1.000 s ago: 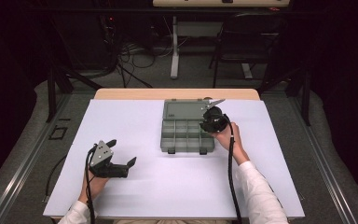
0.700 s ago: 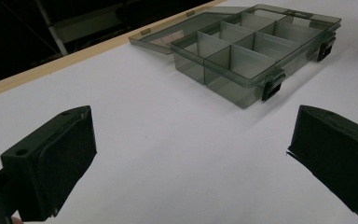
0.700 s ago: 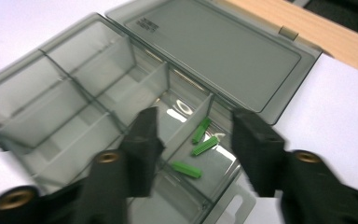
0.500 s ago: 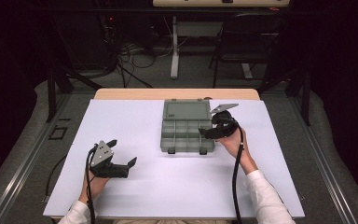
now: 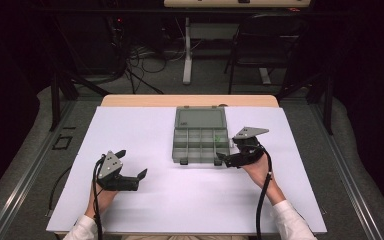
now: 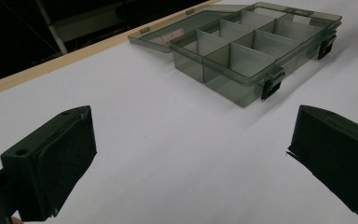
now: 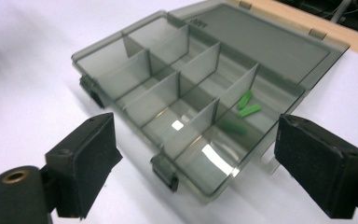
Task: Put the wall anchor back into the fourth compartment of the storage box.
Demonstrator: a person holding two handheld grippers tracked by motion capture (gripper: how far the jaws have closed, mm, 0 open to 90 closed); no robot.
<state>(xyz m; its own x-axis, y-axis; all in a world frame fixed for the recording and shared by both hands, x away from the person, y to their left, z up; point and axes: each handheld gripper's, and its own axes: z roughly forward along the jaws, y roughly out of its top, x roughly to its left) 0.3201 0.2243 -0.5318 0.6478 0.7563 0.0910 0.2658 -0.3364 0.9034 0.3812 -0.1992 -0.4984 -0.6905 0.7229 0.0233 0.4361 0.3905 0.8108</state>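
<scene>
Smoked-grey plastic organiser box (image 5: 200, 141) sits at centre frame of the high view, lid (image 5: 200, 118) folded flat toward the top edge, two latches (image 5: 184, 161) on the near wall. Three small green pieces (image 7: 243, 113) lie together in one compartment at the box's right end; in the right gripper view that compartment is right of centre.

Right tool (image 5: 228, 160) at the box's lower right corner, just beside it, apart from the wall. Hand (image 5: 257, 169) comes up from the bottom edge, forearm in a white sleeve (image 5: 291, 223), tool aimed left toward the box. Its jaws have just been opening and stand spread; nothing between them but the view of the box beyond.

Left tool (image 5: 141, 174) in the lower left of the high view, well apart from the box, hand (image 5: 103, 195) low over the sheet, jaws spread, nothing between them.

Raised lettering on the lid in the right gripper view, too small to read.

Bench (image 5: 190, 100): pale wood edge at the far side, covered by a white sheet (image 5: 145, 135). Beyond it, dark room, grey floor (image 5: 155, 80), cables (image 5: 135, 55), a white stand leg (image 5: 186, 50), black frame legs.
</scene>
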